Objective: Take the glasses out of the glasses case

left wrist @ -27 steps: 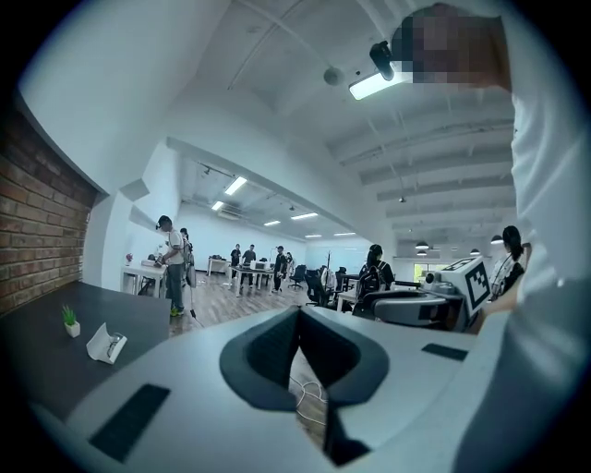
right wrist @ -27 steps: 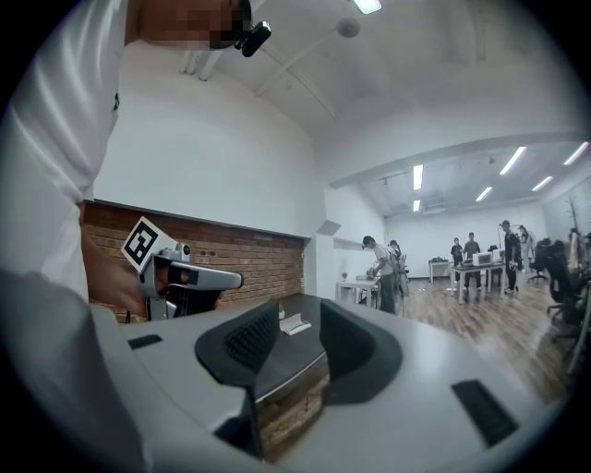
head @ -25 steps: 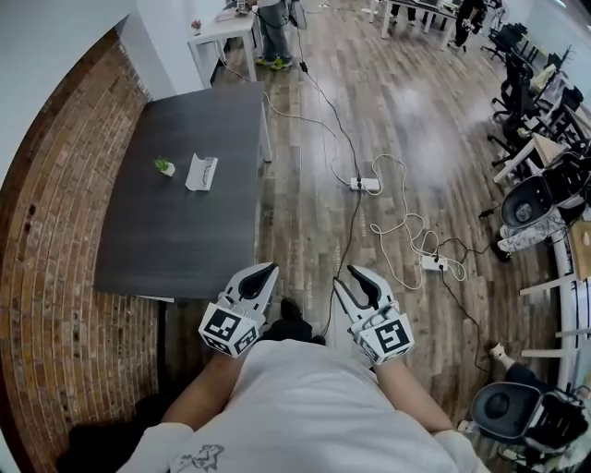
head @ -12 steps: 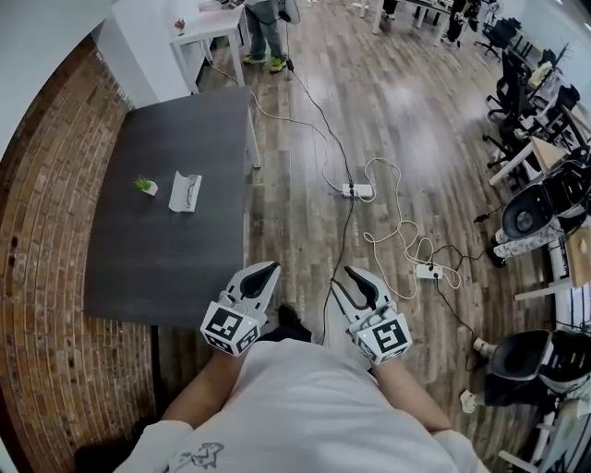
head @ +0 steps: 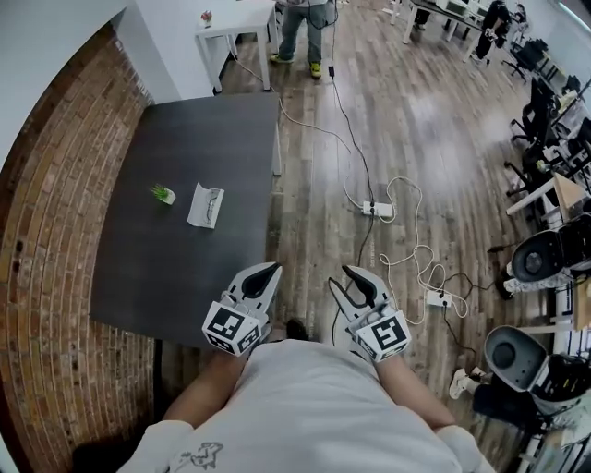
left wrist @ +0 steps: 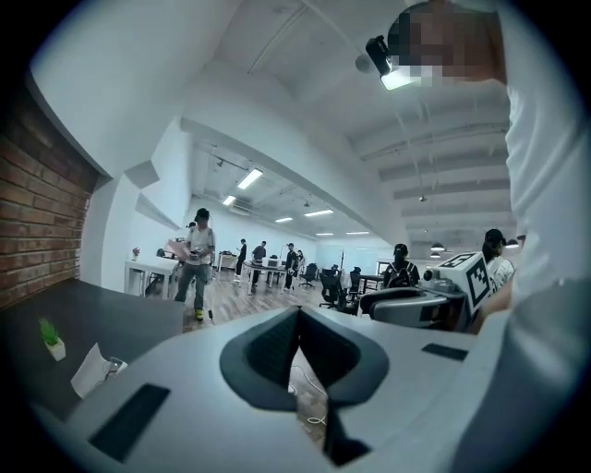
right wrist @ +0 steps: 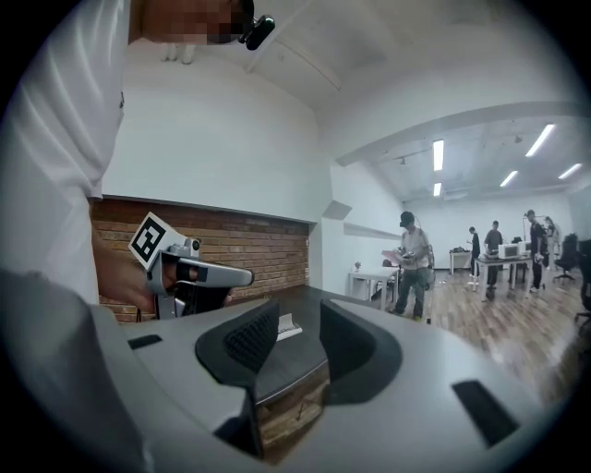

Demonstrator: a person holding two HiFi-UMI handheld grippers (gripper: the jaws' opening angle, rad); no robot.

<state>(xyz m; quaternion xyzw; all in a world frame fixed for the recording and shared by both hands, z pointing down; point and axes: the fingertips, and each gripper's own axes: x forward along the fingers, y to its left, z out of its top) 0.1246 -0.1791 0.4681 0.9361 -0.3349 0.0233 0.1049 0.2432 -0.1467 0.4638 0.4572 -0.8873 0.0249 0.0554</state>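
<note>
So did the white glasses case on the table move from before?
No. The glasses case sits just right of the little plant on the dark table, same as before; only the camera's view shifted.

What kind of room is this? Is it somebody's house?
Probably a shared office or lab, not a house: black office chairs along the right, power strips and cables across the wood floor, a white desk at the far end.
</note>
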